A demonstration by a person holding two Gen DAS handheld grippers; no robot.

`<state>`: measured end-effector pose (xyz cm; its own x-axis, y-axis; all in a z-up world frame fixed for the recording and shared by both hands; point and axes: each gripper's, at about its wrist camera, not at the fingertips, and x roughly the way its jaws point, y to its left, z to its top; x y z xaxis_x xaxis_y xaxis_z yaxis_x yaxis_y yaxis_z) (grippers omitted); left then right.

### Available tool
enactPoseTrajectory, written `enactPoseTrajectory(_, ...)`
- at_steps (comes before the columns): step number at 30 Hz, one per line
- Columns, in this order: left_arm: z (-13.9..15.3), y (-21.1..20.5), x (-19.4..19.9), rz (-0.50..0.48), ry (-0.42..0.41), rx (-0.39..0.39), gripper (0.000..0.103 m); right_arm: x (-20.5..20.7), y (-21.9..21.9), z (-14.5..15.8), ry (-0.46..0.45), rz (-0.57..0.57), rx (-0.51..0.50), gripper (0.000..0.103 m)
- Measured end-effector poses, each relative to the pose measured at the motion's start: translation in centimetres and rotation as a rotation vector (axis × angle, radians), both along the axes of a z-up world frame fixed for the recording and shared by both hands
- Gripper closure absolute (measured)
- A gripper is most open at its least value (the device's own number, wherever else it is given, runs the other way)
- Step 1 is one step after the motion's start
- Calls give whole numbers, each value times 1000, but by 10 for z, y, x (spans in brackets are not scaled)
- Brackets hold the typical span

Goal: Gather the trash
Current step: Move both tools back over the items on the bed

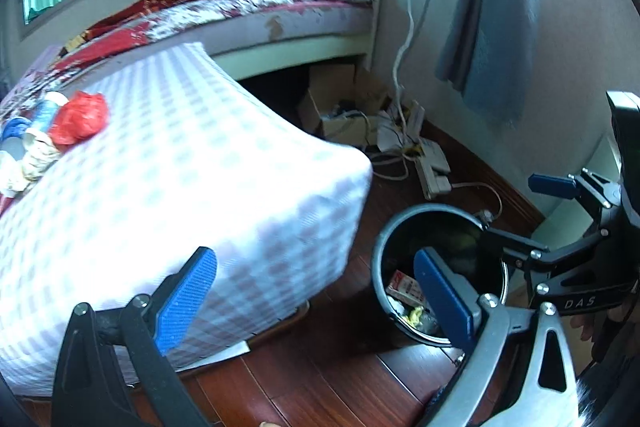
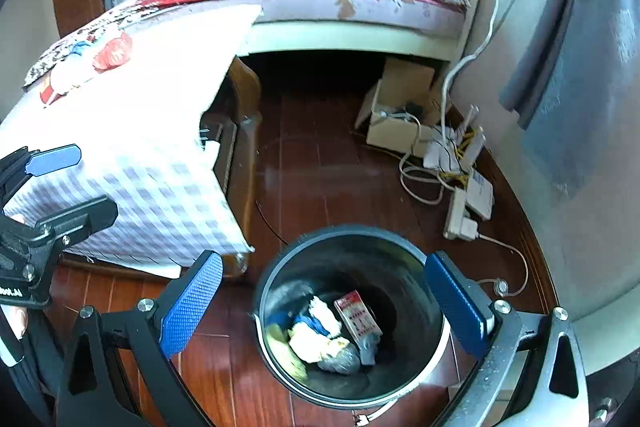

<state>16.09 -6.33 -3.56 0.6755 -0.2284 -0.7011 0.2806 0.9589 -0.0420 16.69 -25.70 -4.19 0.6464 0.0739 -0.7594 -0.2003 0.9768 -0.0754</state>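
Right gripper (image 2: 320, 311) above the bin (image 2: 400, 255), fingers wide and holding nothing; the bin's mouth lies between its two blue pads. Left gripper (image 1: 316, 303) beside it, fingers likewise wide and empty, one pad over the bin's rim, the other in front of the checked cloth (image 1: 200, 167) covering the surface. The bin stands on the wooden floor (image 2: 312, 167) near the surface's corner and already holds a red-and-white carton (image 2: 358, 315) and crumpled white, blue and yellow scraps (image 2: 316, 331). Remaining trash (image 1: 48, 131) sits at the far end of the surface: a red crumpled bag (image 1: 82, 117) touching blue and whitish pieces.

The step in hand appears to be the return to the surface for the next piece. It would be done well by carrying a gripper clear of the bin's rim, approaching the red bag from above with fingers kept wide, and closing on its bulk, not on the cloth beneath, which could bunch and drag.

The heap is cut off at the frame edge in the left view and washed out by glare in the right; how many pieces it holds cannot be told. Motion blur softens both views.
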Motion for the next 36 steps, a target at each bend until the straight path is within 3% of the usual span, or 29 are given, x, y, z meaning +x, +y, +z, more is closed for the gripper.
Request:
enactPoseTrajectory(11,24,56,-1,120,-62,-7,3,9,61,31,-85,116,16,1)
enactPoseTrajectory(20,28,112,-5,235,-78,-4,3,18,119,42,-121,197,43,1)
enactPoseTrajectory(36,24,247,-17,499,-86,0,3,46,242,50,-168,336,110,1)
